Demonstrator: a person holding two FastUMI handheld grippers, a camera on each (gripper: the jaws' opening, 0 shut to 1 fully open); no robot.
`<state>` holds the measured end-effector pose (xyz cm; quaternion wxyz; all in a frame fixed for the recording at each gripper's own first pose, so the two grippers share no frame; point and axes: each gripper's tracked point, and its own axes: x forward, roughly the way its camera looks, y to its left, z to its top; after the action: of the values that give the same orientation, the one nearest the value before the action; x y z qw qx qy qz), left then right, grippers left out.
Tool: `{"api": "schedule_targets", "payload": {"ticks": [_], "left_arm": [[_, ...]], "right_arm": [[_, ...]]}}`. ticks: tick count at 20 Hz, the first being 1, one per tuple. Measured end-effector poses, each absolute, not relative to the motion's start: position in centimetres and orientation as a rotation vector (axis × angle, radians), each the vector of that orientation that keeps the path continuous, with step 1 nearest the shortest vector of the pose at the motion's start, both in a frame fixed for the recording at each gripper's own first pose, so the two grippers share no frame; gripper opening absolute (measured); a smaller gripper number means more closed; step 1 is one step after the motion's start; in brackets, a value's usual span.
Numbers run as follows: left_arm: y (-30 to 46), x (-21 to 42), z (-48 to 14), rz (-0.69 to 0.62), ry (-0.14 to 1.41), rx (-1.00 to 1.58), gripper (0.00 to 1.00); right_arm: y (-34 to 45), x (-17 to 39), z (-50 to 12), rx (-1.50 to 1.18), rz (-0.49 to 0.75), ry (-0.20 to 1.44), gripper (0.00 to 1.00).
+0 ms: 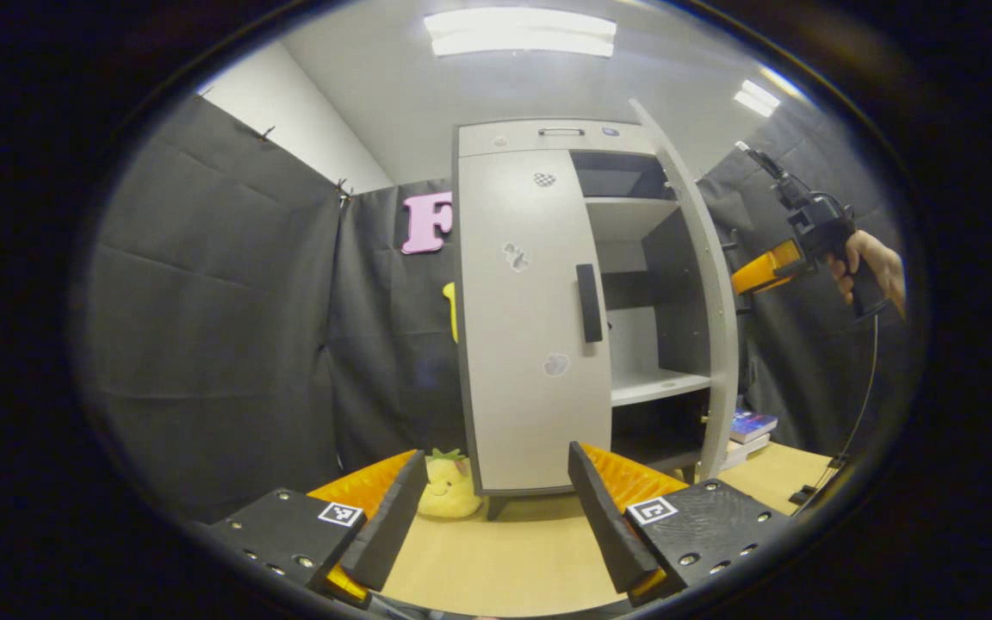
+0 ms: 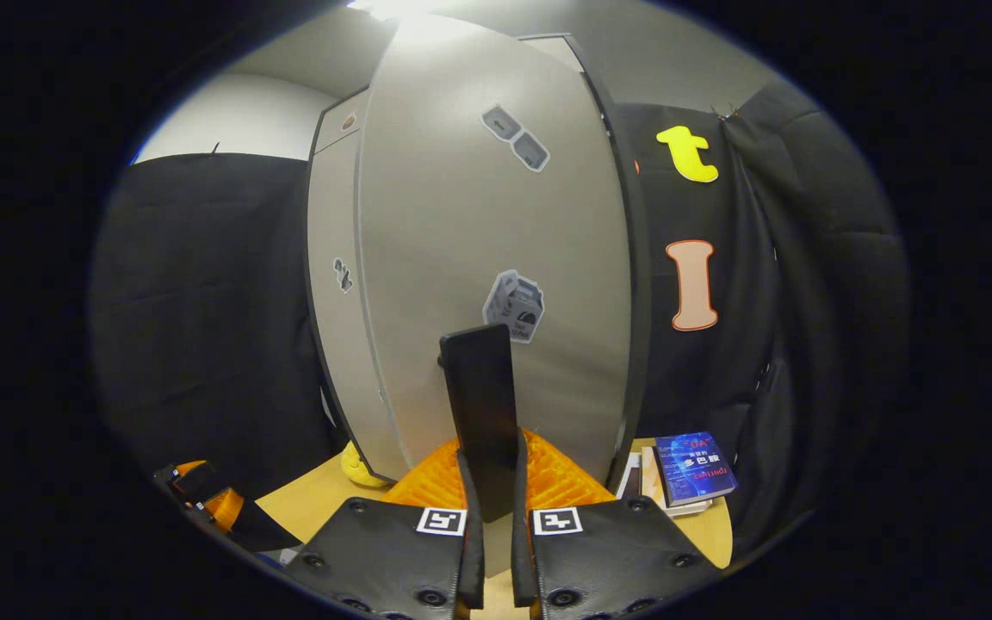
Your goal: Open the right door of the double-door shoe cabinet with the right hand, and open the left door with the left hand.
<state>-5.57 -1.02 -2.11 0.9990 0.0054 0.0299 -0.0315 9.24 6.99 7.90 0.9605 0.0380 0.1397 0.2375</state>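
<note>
Clamping right door handle (image 2: 480,413), right gripper (image 2: 491,517) fingers; left gripper (image 1: 496,517) fingers spread, empty.

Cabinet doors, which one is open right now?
The right door is open, swung outward so the shelves show, with the right gripper shut on its handle. The left door is shut flat.

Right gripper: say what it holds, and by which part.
The right gripper is shut on the right door by its dark vertical handle, near the handle's lower end. The left gripper is open and holds nothing.
</note>
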Motion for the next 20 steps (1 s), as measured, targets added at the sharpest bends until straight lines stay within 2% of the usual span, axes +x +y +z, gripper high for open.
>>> {"api": "schedule_targets", "payload": {"ticks": [9, 10, 11, 12, 14, 16, 18, 19, 20], "left_arm": [[-6.4, -4.4, -1.8, -0.156, 0.054, -0.003, 0.95], [-6.8, -4.3, -1.7, -0.16, 0.053, -0.003, 0.95], [-7.1, -4.1, -1.7, -0.164, 0.051, 0.0, 0.95], [-7.4, -4.0, -1.5, -0.167, 0.049, 0.003, 0.94], [-8.1, -3.7, -1.4, -0.174, 0.048, 0.008, 0.94], [-8.9, -3.2, -1.5, -0.182, 0.052, 0.01, 0.95], [-9.7, -2.7, -1.5, -0.197, 0.057, 0.011, 0.95], [-10.1, -2.4, -1.4, -0.207, 0.061, 0.01, 0.95], [-10.6, -1.8, -1.4, -0.214, 0.066, 0.011, 0.94]], "right_arm": [[1.2, 9.2, 7.7, 0.039, 0.426, 0.253, 0.13], [0.6, 9.4, 7.7, 0.04, 0.418, 0.251, 0.1], [0.0, 9.5, 7.7, 0.038, 0.408, 0.246, 0.13], [-0.7, 9.6, 7.6, 0.035, 0.396, 0.244, 0.1], [-2.1, 10.1, 7.5, 0.031, 0.372, 0.239, 0.13], [-3.4, 10.7, 7.5, 0.034, 0.344, 0.233, 0.1], [-4.8, 11.3, 7.5, 0.04, 0.315, 0.22, 0.13], [-4.4, 10.8, 7.6, 0.065, 0.331, 0.216, 0.05], [-4.4, 10.6, 7.7, 0.076, 0.332, 0.211, 0.08]]}}
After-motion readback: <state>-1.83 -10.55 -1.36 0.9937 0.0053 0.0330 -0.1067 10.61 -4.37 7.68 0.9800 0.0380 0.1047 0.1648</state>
